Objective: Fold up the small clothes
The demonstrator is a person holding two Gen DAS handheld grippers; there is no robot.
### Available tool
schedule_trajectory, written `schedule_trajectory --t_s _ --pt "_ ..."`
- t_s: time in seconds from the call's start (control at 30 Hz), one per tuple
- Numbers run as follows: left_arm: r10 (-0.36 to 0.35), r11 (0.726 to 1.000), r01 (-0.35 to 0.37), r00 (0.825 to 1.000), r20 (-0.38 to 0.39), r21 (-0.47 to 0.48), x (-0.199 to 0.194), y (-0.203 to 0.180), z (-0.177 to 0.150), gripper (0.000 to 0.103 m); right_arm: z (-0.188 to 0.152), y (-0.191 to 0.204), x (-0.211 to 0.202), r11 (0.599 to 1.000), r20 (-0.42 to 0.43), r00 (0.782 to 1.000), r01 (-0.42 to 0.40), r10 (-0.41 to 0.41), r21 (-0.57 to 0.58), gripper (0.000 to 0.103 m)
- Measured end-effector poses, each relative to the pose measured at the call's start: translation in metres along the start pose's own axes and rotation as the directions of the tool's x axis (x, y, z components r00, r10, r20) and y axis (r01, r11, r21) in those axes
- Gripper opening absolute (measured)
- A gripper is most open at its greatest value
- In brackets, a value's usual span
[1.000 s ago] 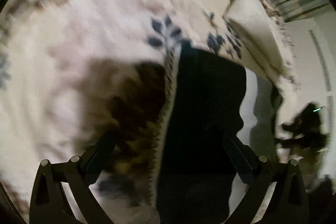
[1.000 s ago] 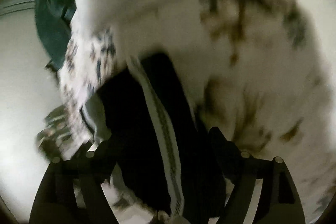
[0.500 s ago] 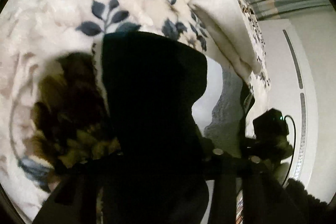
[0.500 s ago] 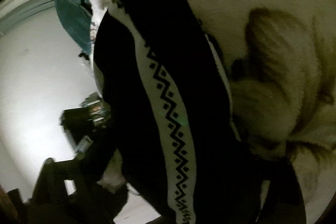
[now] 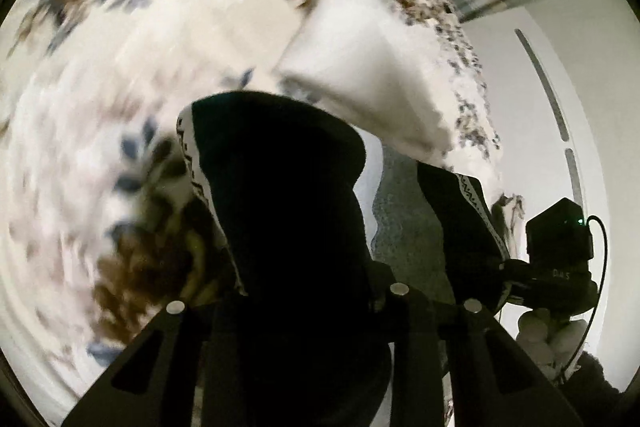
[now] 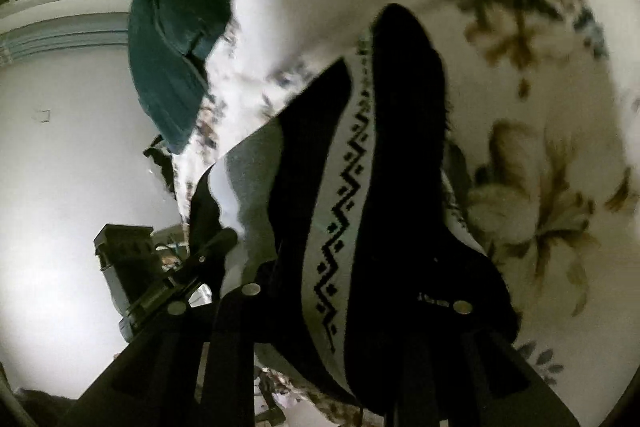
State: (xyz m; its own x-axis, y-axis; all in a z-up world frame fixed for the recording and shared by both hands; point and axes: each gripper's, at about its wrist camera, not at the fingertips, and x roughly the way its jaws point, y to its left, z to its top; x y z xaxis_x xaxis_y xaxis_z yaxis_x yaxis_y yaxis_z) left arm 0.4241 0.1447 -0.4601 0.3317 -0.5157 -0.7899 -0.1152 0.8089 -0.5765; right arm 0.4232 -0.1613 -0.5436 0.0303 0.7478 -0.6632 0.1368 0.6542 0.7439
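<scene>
Shorts gripped at both ends, lifted off the bed for folding.
Both tongs have just been closing and now pinch the black shorts (image 5: 280, 207): left tongs (image 5: 304, 291) at 6 o'clock, right tongs (image 6: 356, 299) likewise. Best to keep the pull even and the cloth taut before laying it flat. The fabric is dark with a white zigzag side stripe (image 6: 340, 219), hanging over the flowered blanket (image 5: 100, 87).

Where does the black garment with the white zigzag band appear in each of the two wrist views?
Left wrist: black garment fills the lower centre, its zigzag band along its left edge.
Right wrist: black garment runs from centre to bottom, band down its middle.
Shared landmark: the floral blanket behind it.
</scene>
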Motion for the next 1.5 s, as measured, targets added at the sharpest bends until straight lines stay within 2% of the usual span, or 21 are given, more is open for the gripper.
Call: schedule_trajectory --t_s 0.07,0.17,0.37,0.47,0.53,0.63,0.7,0.73,0.8,0.83,0.93,1.03,1.13,1.23,1.27,1.33,1.37,1.4,1.43,1.47,1.5 --pt "-0.006 0.999 0.006 1.000 0.005 0.031 0.000 -0.018 0.018 0.024 0.008 0.009 -0.021 1.000 0.033 0.999 0.008 -0.008 -0.007 0.024" --pt "-0.027 0.997 0.026 0.999 0.019 0.070 -0.003 -0.047 0.055 0.024 0.041 0.025 -0.066 1.000 0.093 0.996 -0.003 0.004 -0.009 0.024" --pt "-0.050 0.988 0.040 0.996 0.067 0.150 0.009 -0.098 0.150 0.024 0.117 0.049 -0.121 0.999 0.223 0.974 -0.038 0.040 -0.012 0.024" --pt "-0.048 0.986 0.039 0.998 0.052 0.160 0.036 -0.101 0.197 0.025 0.163 0.053 -0.120 0.998 0.253 0.966 -0.062 0.058 0.006 0.024" --pt "-0.020 0.989 0.021 1.000 -0.005 0.145 0.069 -0.089 0.224 0.027 0.204 0.046 -0.112 0.998 0.258 0.965 -0.058 0.051 0.021 0.024" --pt "0.079 0.986 -0.062 0.991 -0.108 0.156 0.118 -0.070 0.244 0.032 0.248 0.024 -0.077 0.995 0.223 0.975 -0.032 0.010 0.092 0.025" --pt "0.126 0.980 -0.103 0.982 -0.137 0.169 0.134 -0.061 0.246 0.033 0.263 0.011 -0.052 0.990 0.174 0.984 0.023 -0.048 0.139 0.027" --pt "0.132 0.978 -0.108 0.983 -0.131 0.178 0.133 -0.061 0.245 0.036 0.267 0.006 -0.042 0.987 0.147 0.987 0.037 -0.060 0.154 0.032" --pt "0.115 0.980 -0.094 0.987 -0.113 0.178 0.124 -0.060 0.243 0.038 0.268 0.003 -0.031 0.985 0.114 0.991 0.057 -0.076 0.160 0.037" --pt "0.100 0.983 -0.082 0.989 -0.105 0.163 0.119 -0.057 0.242 0.039 0.265 0.001 -0.030 0.986 0.112 0.992 0.039 -0.057 0.161 0.049" --pt "0.091 0.988 -0.077 0.991 -0.097 0.137 0.110 -0.048 0.236 0.040 0.251 -0.008 -0.038 0.983 0.117 0.993 -0.012 -0.010 0.185 0.068" --pt "0.087 0.990 -0.075 0.991 -0.099 0.116 0.109 -0.043 0.232 0.042 0.210 -0.027 -0.056 0.967 0.174 0.985 -0.062 0.019 0.248 0.078" --pt "0.088 0.990 -0.077 0.992 -0.092 0.121 0.107 -0.043 0.229 0.043 0.148 -0.061 -0.058 0.911 0.223 0.973 -0.142 0.056 0.388 0.081" --pt "0.092 0.989 -0.081 0.992 -0.088 0.125 0.107 -0.042 0.228 0.046 0.088 -0.092 -0.033 0.788 0.258 0.954 -0.276 0.154 0.550 0.086" --pt "0.095 0.988 -0.084 0.992 -0.087 0.128 0.106 -0.042 0.228 0.047 0.072 -0.102 -0.014 0.716 0.292 0.929 -0.363 0.228 0.596 0.087" --pt "0.105 0.987 -0.092 0.990 -0.089 0.133 0.105 -0.041 0.228 0.050 0.050 -0.112 0.011 0.566 0.393 0.851 -0.525 0.348 0.636 0.091" --pt "0.107 0.986 -0.094 0.990 -0.089 0.135 0.104 -0.042 0.228 0.050 0.043 -0.115 0.025 0.475 0.465 0.791 -0.611 0.397 0.633 0.095" --pt "0.109 0.986 -0.096 0.990 -0.090 0.138 0.103 -0.042 0.228 0.051 0.039 -0.117 0.039 0.385 0.545 0.720 -0.692 0.430 0.611 0.099" --pt "0.113 0.985 -0.100 0.989 -0.092 0.141 0.103 -0.041 0.229 0.053 0.038 -0.117 0.048 0.320 0.609 0.653 -0.755 0.450 0.572 0.102" --pt "0.116 0.984 -0.102 0.989 -0.092 0.145 0.103 -0.042 0.229 0.053 0.039 -0.117 0.052 0.286 0.645 0.612 -0.788 0.458 0.545 0.103" --pt "0.119 0.983 -0.104 0.989 -0.093 0.151 0.103 -0.042 0.230 0.054 0.042 -0.115 0.058 0.237 0.704 0.541 -0.839 0.461 0.490 0.103"
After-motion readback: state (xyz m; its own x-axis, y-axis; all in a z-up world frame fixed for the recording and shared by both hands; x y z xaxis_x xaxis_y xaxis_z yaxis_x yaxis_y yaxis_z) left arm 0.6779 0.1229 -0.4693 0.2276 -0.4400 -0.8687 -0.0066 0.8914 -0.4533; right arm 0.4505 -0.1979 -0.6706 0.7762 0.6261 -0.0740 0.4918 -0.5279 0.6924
